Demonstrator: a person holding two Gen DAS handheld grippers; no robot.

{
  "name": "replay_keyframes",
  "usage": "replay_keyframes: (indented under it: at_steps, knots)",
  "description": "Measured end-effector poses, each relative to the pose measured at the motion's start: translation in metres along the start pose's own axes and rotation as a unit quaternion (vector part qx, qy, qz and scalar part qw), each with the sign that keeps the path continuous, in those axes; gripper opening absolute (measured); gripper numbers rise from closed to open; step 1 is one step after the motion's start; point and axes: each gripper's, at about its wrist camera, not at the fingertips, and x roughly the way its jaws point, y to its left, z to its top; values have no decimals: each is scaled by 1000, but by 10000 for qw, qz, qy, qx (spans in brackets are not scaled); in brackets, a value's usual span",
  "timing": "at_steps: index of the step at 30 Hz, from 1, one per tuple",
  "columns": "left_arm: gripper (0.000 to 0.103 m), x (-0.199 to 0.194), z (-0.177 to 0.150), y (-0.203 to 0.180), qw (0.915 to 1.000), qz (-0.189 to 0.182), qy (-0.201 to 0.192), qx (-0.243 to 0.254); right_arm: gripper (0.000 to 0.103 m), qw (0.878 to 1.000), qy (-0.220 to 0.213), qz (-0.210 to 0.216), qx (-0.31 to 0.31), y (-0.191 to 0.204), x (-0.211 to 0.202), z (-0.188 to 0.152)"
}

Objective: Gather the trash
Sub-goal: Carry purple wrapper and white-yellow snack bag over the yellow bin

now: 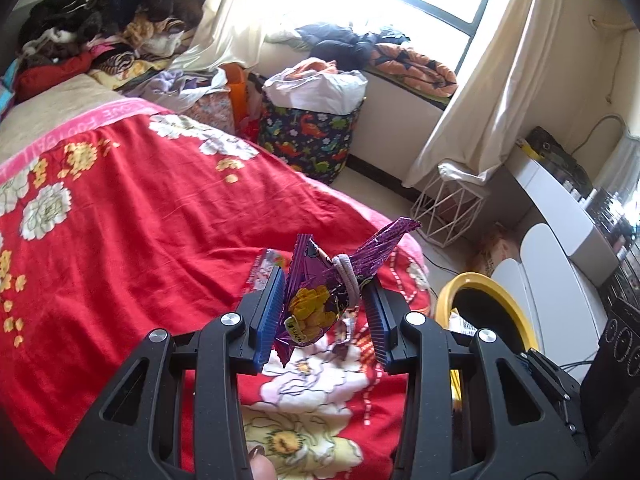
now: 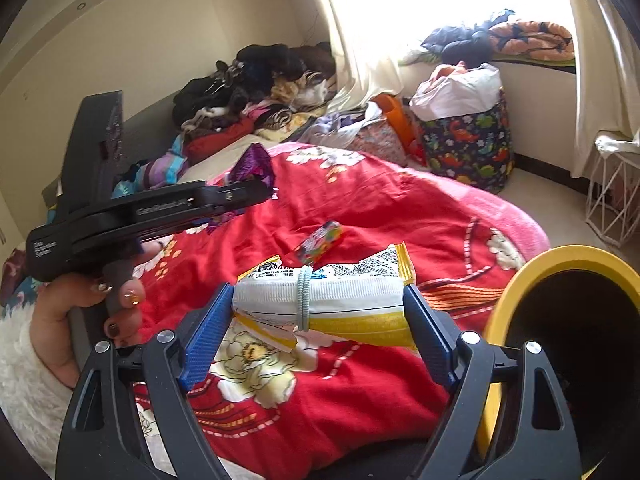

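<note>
Two snack bags lifted over a red bed, each clamped in a gripper.

The bed's red flowered quilt (image 2: 360,208) fills most of both views, with a yellow-rimmed bin (image 2: 560,264) just beside its near right edge. The right gripper (image 2: 318,308) has its fingers spread wide and clenched on the ends of a white and yellow snack bag (image 2: 352,300), banded with a pale hair tie and held above the quilt, near the bin. The left gripper (image 1: 324,312) has its fingers closed on a purple snack bag (image 1: 320,292), bound with a grey hair tie, also above the quilt. A small colourful wrapper (image 2: 320,242) lies on the quilt.
</note>
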Motion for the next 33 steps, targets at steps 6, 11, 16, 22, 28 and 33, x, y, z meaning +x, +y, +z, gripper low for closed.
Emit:
replay_keyframes:
  at_steps: [6, 11, 16, 22, 28, 33]
  knots:
    - [32, 0, -1, -20, 9998, -129, 1, 134, 81, 9996, -129, -195, 178, -19, -10, 1]
    - [32, 3, -2, -33, 9994, -225, 40, 253, 81, 9983, -239, -362, 381, -39, -21, 2]
    - [32, 6, -5, -48, 9988, -321, 83, 371, 81, 9964, -344, -536, 565, -56, -29, 2]
    - [32, 12, -9, -63, 9976, -397, 157, 538, 81, 9931, -474, -850, 658, -74, -40, 1]
    - [32, 18, -16, -79, 9958, -504, 280, 710, 81, 9887, -547, -1121, 825, -95, -50, 0]
    - [32, 25, -20, -93, 9938, -600, 380, 851, 81, 9845, -594, -1296, 1019, -112, -58, -3]
